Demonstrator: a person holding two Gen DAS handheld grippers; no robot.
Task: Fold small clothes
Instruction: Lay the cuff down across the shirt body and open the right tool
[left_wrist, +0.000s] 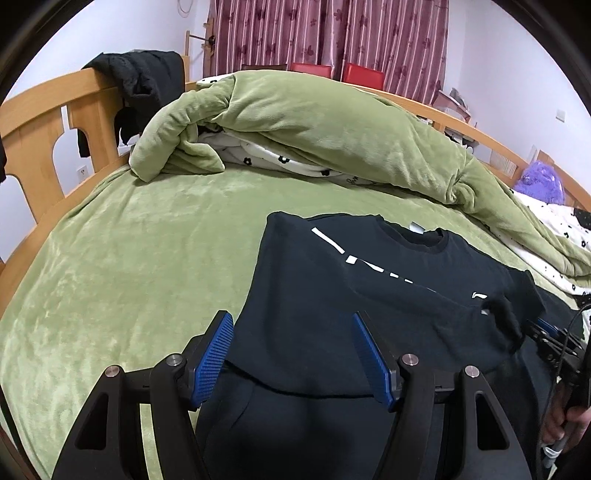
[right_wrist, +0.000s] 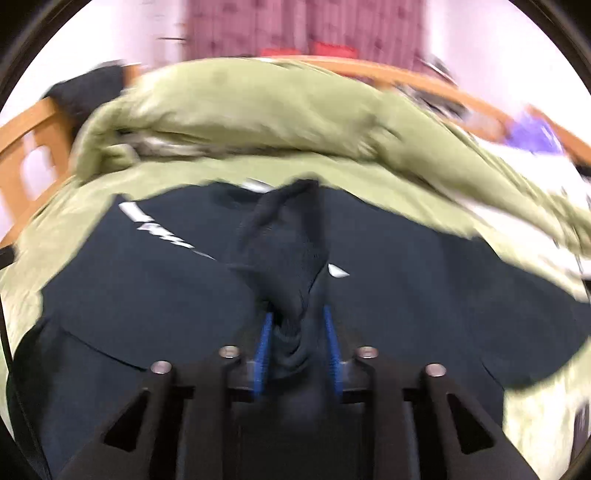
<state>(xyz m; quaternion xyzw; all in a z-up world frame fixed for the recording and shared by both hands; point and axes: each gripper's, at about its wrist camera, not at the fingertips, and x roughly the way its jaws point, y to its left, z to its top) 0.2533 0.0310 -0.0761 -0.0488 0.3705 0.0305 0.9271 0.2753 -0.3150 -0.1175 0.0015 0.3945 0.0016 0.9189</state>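
Right tool (right_wrist: 299, 325) clamped on bunched sleeve (right_wrist: 284, 251) of dark T-shirt (left_wrist: 369, 295) lying on the bed (left_wrist: 129, 258), likely mid sleeve fold. Left tool (left_wrist: 291, 354) gapes empty over the hem. Next: lay sleeve across chest, release.

Left tool (left_wrist: 291, 354) agape, pointing downward; right tool (right_wrist: 298, 350) pinched on cloth.

A T-shirt (left_wrist: 369, 295) lies flat on the bed (left_wrist: 129, 258), toward its right side. Behind it a bundled quilt (left_wrist: 314, 122) stretches across the bed. A jacket (left_wrist: 140, 81) hangs over the headboard (left_wrist: 44, 122) at far left.
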